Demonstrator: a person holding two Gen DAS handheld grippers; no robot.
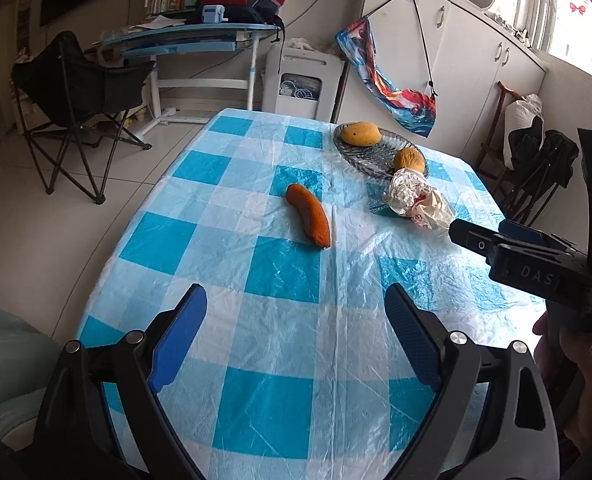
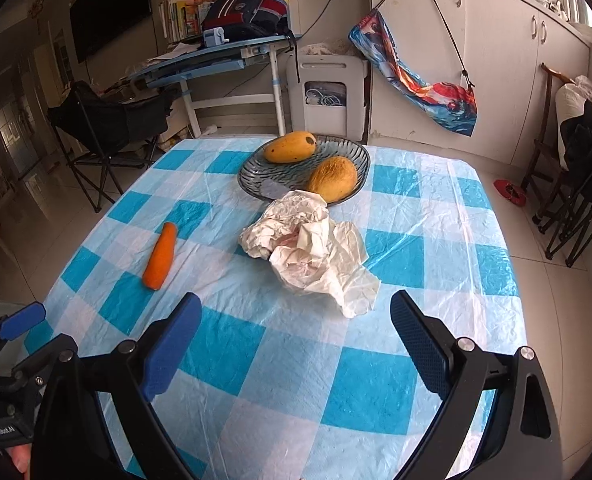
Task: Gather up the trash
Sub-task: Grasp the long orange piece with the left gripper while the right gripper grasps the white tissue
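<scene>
A crumpled white plastic bag [image 2: 312, 248] with red print lies on the blue-and-white checked tablecloth [image 2: 296, 360], just in front of the glass dish; it also shows in the left wrist view [image 1: 416, 200]. An orange carrot [image 1: 309, 215] lies left of it, also in the right wrist view [image 2: 161, 256]. My left gripper [image 1: 296, 332] is open and empty, above the near table. My right gripper [image 2: 296, 340] is open and empty, a short way before the bag; it shows at the right of the left wrist view [image 1: 496, 236].
A glass dish [image 2: 256, 176] holds two yellow mangoes [image 2: 290, 146] at the far side of the table. Beyond stand a folding chair [image 1: 76, 92], a blue desk [image 1: 184, 40] with a backpack, white cabinets [image 1: 456, 60] and a hanging colourful bag [image 1: 388, 84].
</scene>
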